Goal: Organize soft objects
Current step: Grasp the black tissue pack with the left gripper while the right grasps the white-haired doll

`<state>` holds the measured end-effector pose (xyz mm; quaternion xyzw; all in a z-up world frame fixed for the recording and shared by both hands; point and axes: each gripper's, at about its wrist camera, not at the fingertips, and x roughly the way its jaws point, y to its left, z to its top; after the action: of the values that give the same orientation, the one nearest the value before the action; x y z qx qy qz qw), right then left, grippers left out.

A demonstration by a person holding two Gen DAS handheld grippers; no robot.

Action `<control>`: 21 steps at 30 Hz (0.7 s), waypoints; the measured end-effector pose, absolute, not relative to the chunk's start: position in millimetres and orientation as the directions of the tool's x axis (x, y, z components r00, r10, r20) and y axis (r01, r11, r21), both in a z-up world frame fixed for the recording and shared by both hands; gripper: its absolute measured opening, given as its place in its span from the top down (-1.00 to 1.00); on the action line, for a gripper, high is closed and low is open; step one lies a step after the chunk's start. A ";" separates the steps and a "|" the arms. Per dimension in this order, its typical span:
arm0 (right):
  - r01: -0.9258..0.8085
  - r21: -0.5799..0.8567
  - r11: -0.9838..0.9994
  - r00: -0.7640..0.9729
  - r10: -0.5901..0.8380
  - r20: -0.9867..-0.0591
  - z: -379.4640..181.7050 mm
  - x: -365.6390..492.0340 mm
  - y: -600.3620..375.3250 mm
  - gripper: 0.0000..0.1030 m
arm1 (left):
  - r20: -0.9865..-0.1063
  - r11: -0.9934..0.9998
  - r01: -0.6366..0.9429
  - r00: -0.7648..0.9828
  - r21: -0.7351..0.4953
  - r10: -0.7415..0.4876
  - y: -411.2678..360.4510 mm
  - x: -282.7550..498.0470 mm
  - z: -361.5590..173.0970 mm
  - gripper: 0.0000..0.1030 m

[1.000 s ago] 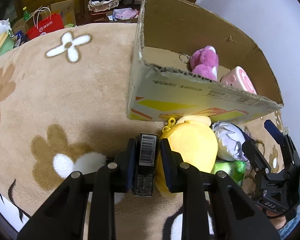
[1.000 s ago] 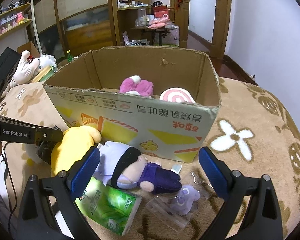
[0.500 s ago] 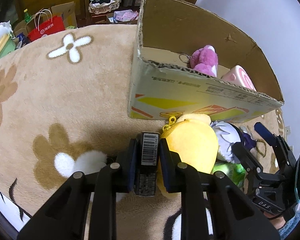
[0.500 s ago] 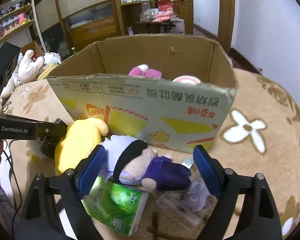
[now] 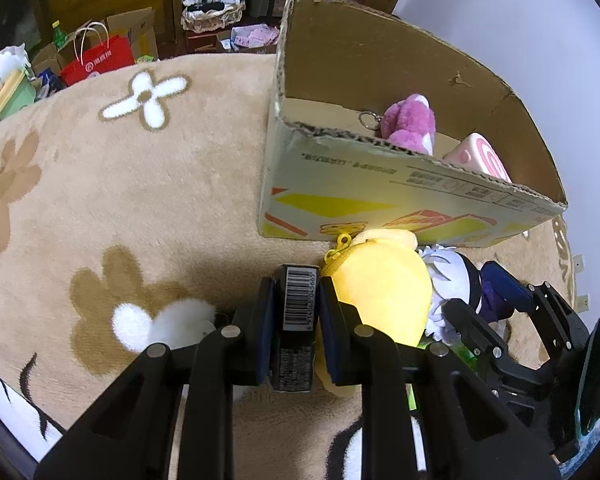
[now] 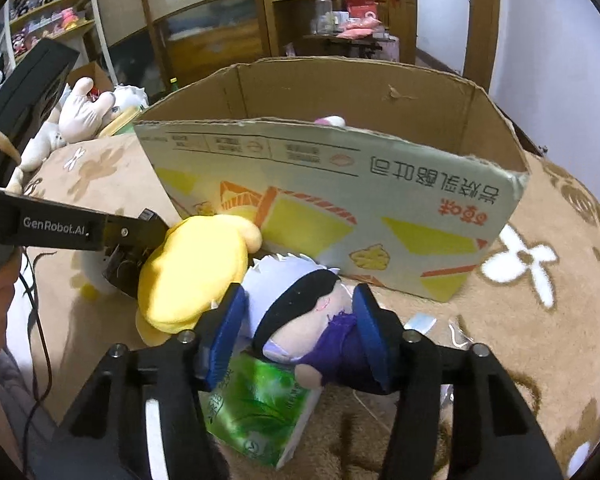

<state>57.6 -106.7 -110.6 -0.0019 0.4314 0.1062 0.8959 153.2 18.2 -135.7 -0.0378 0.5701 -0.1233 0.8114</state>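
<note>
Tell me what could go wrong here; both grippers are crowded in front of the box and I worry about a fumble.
1. The right gripper is closing around the doll, which lies on the green pack; the pack may get dragged along.
2. The left gripper clamps a hard black barcoded item, not a soft one, so it could be sorted wrongly.
3. The yellow plush sits wedged between both grippers and may be knocked aside.

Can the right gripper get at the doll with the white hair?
Probably yes. The right gripper already has the doll between its blue pads, and its jaws are closing on it. Nothing blocks it; the yellow plush lies beside, and the cardboard box stands behind.
</note>
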 end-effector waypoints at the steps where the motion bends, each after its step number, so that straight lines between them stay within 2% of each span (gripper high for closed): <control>1: -0.187 0.092 0.978 0.611 0.190 -0.769 -108.7 56.7 -107.9 0.04 | -0.914 0.967 0.159 0.326 -0.198 -0.241 17.9 152.2 -133.9 0.61; 2: -0.184 0.099 0.978 0.613 0.192 -0.767 -107.5 56.6 -109.6 0.10 | -0.910 0.967 0.160 0.336 -0.197 -0.241 17.9 150.8 -131.1 0.62; 3: -0.178 0.107 0.978 0.615 0.195 -0.764 -105.7 56.5 -111.9 0.28 | -0.908 0.967 0.161 0.341 -0.198 -0.242 17.8 150.1 -129.6 0.62; 4: -0.182 0.120 0.976 0.615 0.208 -0.761 -103.9 56.5 -113.0 0.97 | -0.904 0.966 0.163 0.348 -0.201 -0.247 18.0 149.1 -127.2 0.62; 15: -0.189 0.109 0.976 0.618 0.204 -0.759 -101.2 53.7 -113.1 0.99 | -0.887 0.966 0.185 0.394 -0.182 -0.242 15.6 137.8 -113.3 0.62; 18: -0.201 0.108 0.974 0.617 0.211 -0.758 -100.8 50.6 -112.0 0.90 | -0.887 0.967 0.186 0.397 -0.175 -0.237 14.6 136.6 -111.5 0.62; 20: -0.203 0.106 0.973 0.612 0.211 -0.763 -101.4 51.2 -111.1 0.49 | -0.890 0.968 0.182 0.392 -0.174 -0.234 15.4 138.1 -112.1 0.62; 21: -0.202 0.105 0.974 0.608 0.208 -0.766 -102.0 51.9 -111.0 -0.01 | -0.891 0.969 0.179 0.391 -0.173 -0.231 15.6 138.6 -112.3 0.62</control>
<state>51.9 -111.0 -102.0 0.0038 0.4278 0.1144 0.8966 138.6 15.6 -112.3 -0.0244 0.5378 -0.1228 0.8338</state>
